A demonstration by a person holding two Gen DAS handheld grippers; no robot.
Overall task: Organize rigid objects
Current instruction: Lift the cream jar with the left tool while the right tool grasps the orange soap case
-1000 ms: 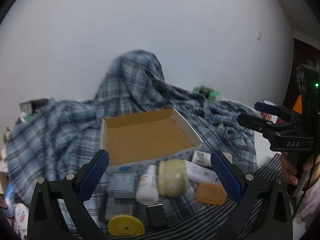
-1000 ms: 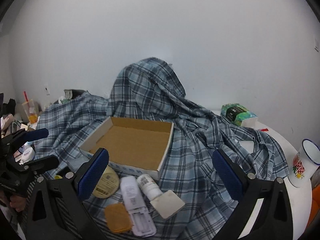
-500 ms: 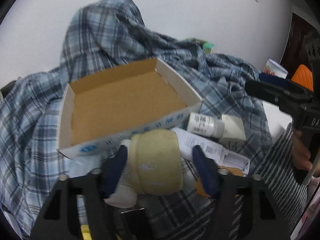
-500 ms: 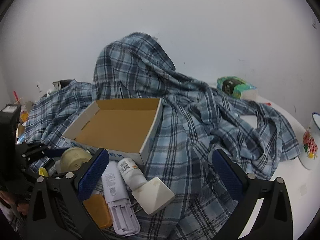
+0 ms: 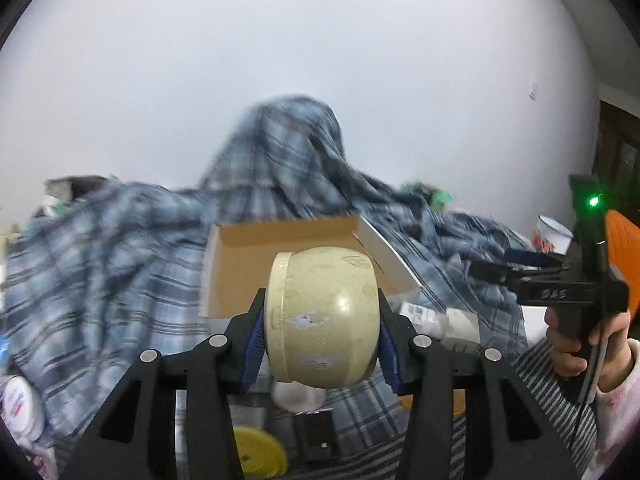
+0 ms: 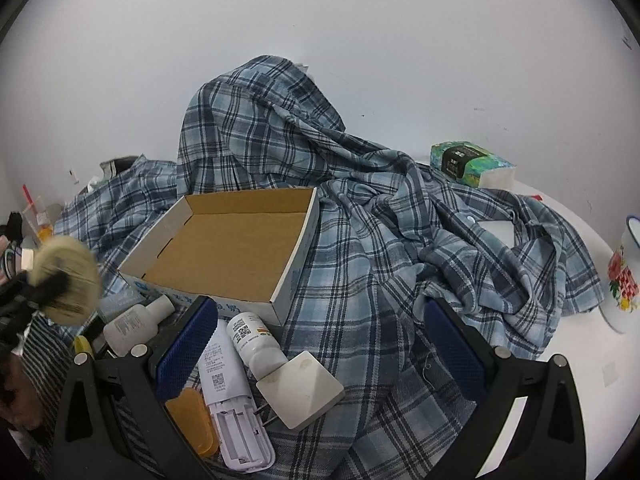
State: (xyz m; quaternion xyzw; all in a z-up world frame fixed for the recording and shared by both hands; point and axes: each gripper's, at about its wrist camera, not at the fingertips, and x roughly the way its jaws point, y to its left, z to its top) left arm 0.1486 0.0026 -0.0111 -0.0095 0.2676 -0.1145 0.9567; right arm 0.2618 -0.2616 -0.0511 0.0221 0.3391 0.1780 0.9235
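Left tongs (image 5: 322, 336) clamped on the cream jar (image 5: 322, 318), held on its side, raised in front of the box (image 5: 248, 264). Jar blocks the box's near wall and part of its floor in the left view; in the right view the jar (image 6: 66, 280) is a blur at the left edge, clear of the box (image 6: 228, 256). Right tongs (image 6: 320, 346) spread wide, holding nothing, over the plaid shirt (image 6: 360, 200). Below them: white bottle (image 6: 252, 340), tube (image 6: 218, 364), orange case (image 6: 192, 420), adapter (image 6: 300, 388), small bottle (image 6: 134, 322), all just beside the box's near wall. Yellow lid (image 5: 260, 456) half hidden by the left tongs' frame. Surface (image 6: 576, 372) mostly covered by the shirt; mug (image 6: 626, 276) cut off at the right edge.
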